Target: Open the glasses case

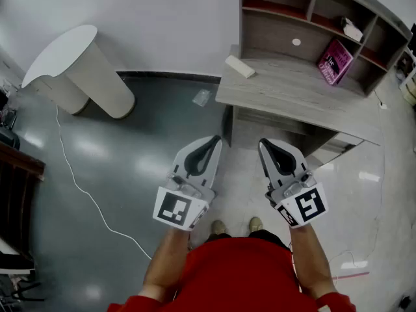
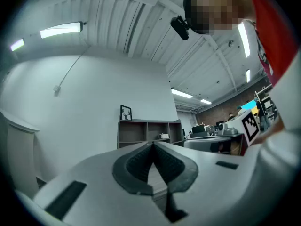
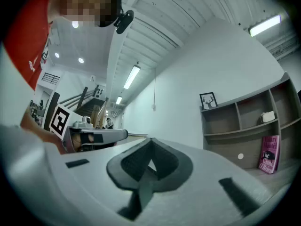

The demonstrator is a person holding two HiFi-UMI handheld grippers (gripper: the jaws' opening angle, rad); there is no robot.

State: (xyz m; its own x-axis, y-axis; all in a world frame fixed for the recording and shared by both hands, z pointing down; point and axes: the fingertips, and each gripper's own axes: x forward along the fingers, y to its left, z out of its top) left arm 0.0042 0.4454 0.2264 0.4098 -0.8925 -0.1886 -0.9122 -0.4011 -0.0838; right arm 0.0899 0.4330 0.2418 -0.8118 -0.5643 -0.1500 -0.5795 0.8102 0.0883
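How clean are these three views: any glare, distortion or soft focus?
Head view: sharp, with lamp glare in patches on the glossy floor. Left gripper view: heavy fisheye bend, dark corners, light strip blown out, shut left gripper soft. Right gripper view: the same, right gripper soft too.

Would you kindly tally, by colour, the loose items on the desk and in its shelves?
White: 2 (the glasses case on the desk top; a small object in the shelf unit)
Pink: 1 (the book)
Total: 3
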